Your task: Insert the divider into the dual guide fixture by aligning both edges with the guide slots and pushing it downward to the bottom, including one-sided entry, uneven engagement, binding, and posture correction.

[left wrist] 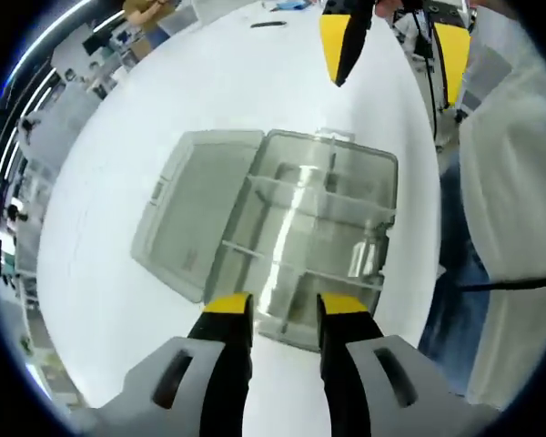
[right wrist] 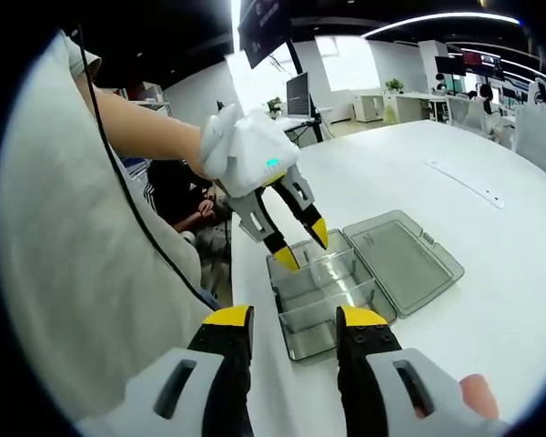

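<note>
White table under clear fixture box, lid flung flat beside; long axis running away from left gripper fingertips. Both grippers, right gripper included, spread, empty.

White table – monitor beyond
</note>
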